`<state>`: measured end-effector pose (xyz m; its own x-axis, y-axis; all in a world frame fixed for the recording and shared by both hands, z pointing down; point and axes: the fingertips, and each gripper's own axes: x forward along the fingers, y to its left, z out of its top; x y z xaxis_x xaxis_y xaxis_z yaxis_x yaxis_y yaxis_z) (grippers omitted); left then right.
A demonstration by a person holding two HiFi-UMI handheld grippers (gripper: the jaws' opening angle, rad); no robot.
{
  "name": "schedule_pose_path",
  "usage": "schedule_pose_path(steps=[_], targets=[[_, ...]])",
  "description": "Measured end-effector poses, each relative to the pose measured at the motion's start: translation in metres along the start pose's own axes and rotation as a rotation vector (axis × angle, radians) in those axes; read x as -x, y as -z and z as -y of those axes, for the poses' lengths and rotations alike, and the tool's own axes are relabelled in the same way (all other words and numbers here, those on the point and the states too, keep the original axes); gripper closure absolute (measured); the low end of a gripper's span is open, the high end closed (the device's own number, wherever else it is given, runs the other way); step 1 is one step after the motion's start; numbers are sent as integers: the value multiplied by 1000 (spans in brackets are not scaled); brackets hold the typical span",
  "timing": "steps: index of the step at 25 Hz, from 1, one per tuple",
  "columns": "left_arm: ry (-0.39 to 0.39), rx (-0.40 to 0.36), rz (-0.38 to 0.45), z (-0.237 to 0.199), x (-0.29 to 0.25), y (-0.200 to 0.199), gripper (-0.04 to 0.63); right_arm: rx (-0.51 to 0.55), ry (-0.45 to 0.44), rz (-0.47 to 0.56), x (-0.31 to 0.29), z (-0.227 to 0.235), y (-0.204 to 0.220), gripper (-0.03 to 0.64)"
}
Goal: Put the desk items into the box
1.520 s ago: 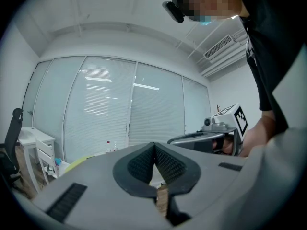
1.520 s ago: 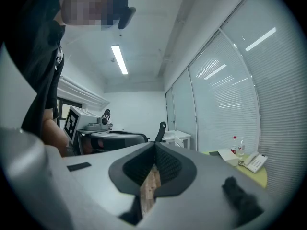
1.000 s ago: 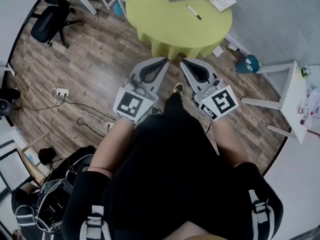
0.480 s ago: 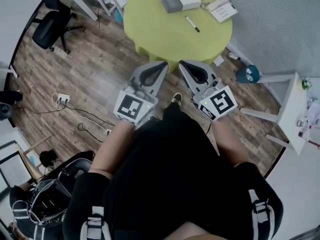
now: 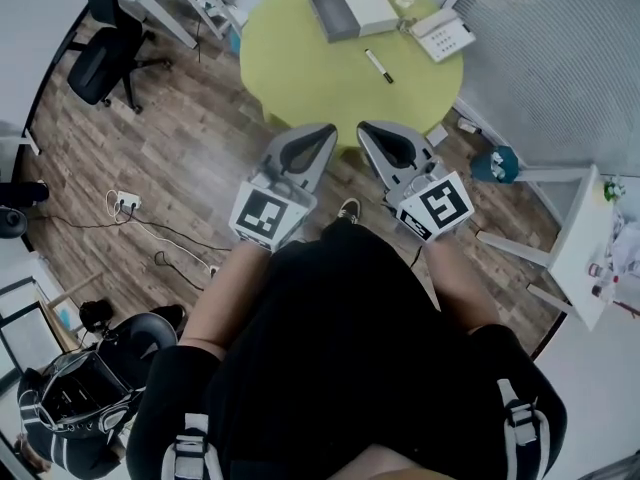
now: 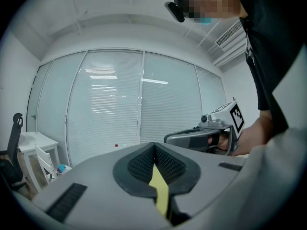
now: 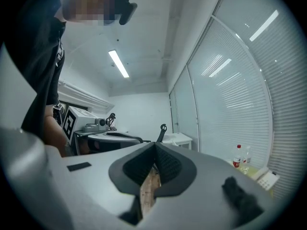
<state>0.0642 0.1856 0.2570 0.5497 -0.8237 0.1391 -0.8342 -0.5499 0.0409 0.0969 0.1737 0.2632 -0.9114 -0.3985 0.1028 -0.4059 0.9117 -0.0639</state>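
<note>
Head view: round table [image 5: 330, 68], box [image 5: 347, 6] now fuller in frame.

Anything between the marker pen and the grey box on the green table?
Nothing visible does. Only bare round green table separates the black-and-white marker pen from the open grey box; the white desk phone lies off to the side.
</note>
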Motion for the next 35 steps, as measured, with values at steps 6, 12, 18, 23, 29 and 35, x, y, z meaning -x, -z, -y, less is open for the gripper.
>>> schedule_pose_path(steps=[6,12,18,23,29,35], targets=[[-12,-5,16,-2,-37,-7,584,12,-26,-1,2,36,-2,600],[-3,-16,15,1,-62,-10,584,10,-17,2,9,61,-1,600],[25,-20,17,-8,-78,-12,584,19,5,-6,3,76,-2,600],[79,-20,36,-29,-93,-13,584,28,51,-13,-15,93,-4,600],[172,-10,31,-68,-116,-11,584,21,148,-25,-48,119,-5,600],[275,-13,29,-112,-142,-14,584,7,240,-38,-88,145,-6,600]])
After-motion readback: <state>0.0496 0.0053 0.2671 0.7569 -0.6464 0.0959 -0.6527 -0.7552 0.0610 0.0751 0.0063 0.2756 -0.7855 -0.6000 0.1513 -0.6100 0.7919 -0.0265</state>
